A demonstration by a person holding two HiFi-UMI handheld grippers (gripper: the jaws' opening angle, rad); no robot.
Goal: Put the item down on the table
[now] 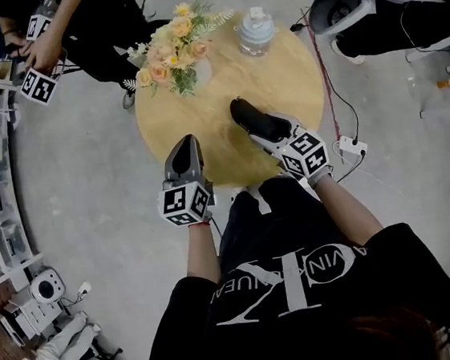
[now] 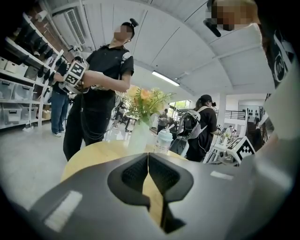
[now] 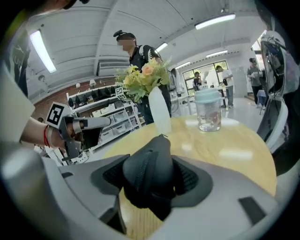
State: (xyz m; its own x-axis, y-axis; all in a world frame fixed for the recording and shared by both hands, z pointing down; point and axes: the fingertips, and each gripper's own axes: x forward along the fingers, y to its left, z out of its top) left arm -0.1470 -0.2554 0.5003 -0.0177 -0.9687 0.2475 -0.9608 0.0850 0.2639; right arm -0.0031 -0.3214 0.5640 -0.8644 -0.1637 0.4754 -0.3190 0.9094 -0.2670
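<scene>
A round wooden table [image 1: 278, 76] stands in front of me. My right gripper [image 1: 244, 116] reaches over its near middle and is shut on a dark, soft-looking item [image 3: 151, 171] that bulges up between the jaws. The item sits just above the tabletop [image 3: 225, 150]; I cannot tell whether it touches the wood. My left gripper [image 1: 186, 145] hovers at the table's near left edge, its jaws pressed together with nothing between them [image 2: 148, 161].
A white vase of orange and yellow flowers [image 1: 174, 48] and a lidded clear jar [image 1: 256, 30] stand at the table's far side. Another person holding marker-cube grippers [image 1: 39, 75] stands far left by the shelves. A power strip [image 1: 352, 148] and cables lie on the floor at right.
</scene>
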